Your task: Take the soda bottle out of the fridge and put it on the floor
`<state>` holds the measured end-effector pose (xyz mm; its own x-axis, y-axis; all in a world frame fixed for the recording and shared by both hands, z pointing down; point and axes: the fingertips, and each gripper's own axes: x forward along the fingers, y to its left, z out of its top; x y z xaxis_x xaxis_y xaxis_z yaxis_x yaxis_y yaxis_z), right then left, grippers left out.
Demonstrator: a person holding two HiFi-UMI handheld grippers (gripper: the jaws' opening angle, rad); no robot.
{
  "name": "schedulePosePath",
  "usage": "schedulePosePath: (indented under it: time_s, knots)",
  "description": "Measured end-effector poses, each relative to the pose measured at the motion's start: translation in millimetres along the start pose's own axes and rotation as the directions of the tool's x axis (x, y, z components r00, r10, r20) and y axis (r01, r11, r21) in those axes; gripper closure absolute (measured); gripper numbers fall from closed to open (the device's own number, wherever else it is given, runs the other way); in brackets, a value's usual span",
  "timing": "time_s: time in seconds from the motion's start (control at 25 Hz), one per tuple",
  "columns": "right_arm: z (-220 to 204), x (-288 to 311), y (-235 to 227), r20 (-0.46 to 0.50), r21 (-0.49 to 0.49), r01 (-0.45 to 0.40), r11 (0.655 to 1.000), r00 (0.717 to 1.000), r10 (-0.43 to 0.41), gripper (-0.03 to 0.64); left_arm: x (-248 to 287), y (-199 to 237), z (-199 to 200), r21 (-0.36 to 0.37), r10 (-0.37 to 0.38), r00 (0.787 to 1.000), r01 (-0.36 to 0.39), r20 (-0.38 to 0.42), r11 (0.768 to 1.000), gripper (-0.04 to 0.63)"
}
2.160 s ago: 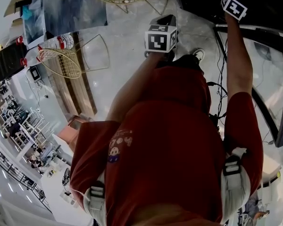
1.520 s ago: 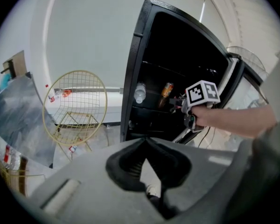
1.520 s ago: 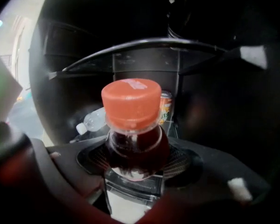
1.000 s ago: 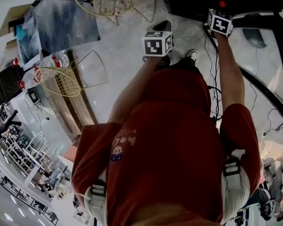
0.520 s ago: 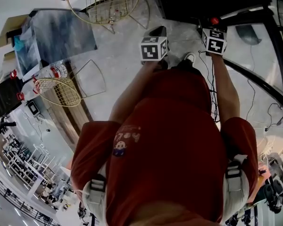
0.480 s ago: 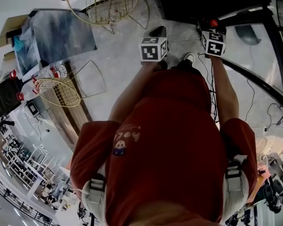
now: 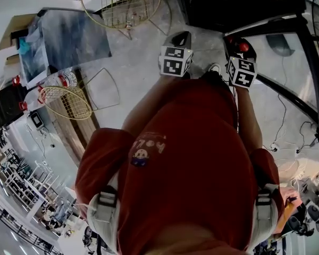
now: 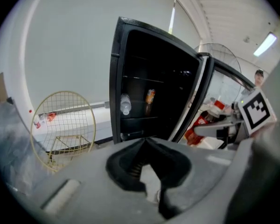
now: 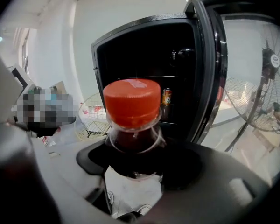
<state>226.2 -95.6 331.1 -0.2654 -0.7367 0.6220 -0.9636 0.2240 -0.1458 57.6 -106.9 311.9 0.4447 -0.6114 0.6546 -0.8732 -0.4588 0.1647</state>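
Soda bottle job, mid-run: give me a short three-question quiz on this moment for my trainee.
1. True or false: the right gripper holds the bottle.
2. The fridge door is: A open, B shut, C missing.
3. Fill in: the bottle's cap is ___.
Key: 1 true; 2 A; 3 red.
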Motion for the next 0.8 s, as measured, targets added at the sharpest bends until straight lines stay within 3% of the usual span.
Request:
schedulePosePath:
  time_s: [0.24, 0.44, 0.8]
  knots:
    - [18, -29, 6, 0.045, -0.002, 0.001, 1.0, 0.999, -0.001, 0.311, -24, 7, 20, 0.055, 0.014, 0.997, -0.018, 0.073, 0.998, 0.595]
    - [36, -51, 6, 0.08, 0.007, -0.006, 1.0, 0.997, 0.005, 0.311, -41, 1, 41, 0.191, 0.035, 0.99, -0.062, 0.14, 0.98, 0.595]
    - [53, -56, 12, 0.107, -0.002, -0.033, 0.999, 0.994, 0.033, 0.311, -59, 17, 42, 0.099, 0.076, 0.983, -0.093, 0.168, 0.991, 0.595]
